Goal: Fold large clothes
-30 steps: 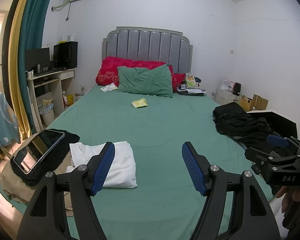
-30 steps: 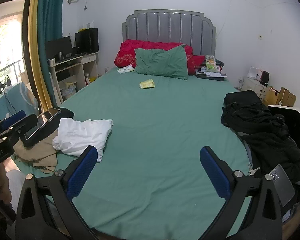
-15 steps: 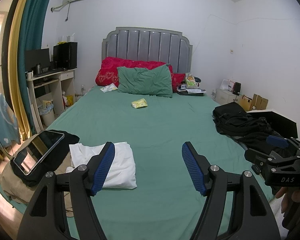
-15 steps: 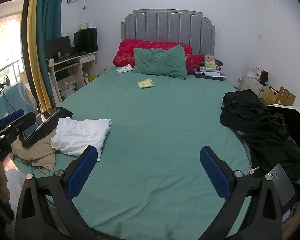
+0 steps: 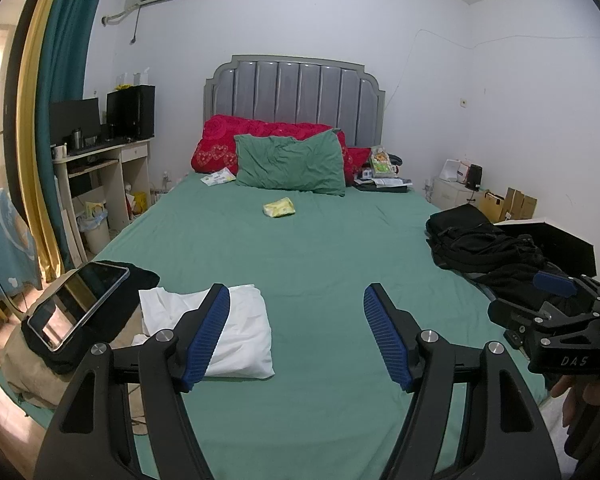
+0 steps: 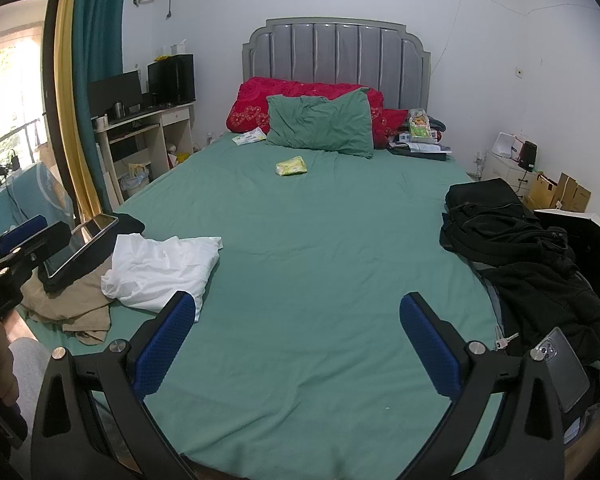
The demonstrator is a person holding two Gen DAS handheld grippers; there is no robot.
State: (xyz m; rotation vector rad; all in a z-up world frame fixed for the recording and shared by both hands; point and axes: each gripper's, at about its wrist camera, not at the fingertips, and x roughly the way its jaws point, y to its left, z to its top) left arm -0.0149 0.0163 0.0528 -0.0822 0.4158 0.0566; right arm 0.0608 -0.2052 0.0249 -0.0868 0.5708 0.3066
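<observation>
Left gripper [image 5: 296, 338] spread wide, nothing between its blue pads [image 5: 208, 332], held level over the near end of the bed [image 5: 320, 264] and aimed at the headboard [image 5: 296, 92]. Right gripper [image 6: 296, 344] likewise agape and empty, same heading, hovering above the green sheet. White garment [image 6: 162, 266] lies rumpled at the bed's near left edge, long axis running roughly from foot toward head, loosely bunched; it overlaps a tan garment [image 6: 66, 300] beside it. A tablet [image 5: 78, 306] rests tilted on black cloth at that corner. Black clothes pile [image 6: 520, 256] sits along the right edge, well apart from the white one, with a phone [image 6: 564, 368] by it. Green pillow [image 5: 290, 164] leans on a red quilt [image 5: 216, 148] at the head.
</observation>
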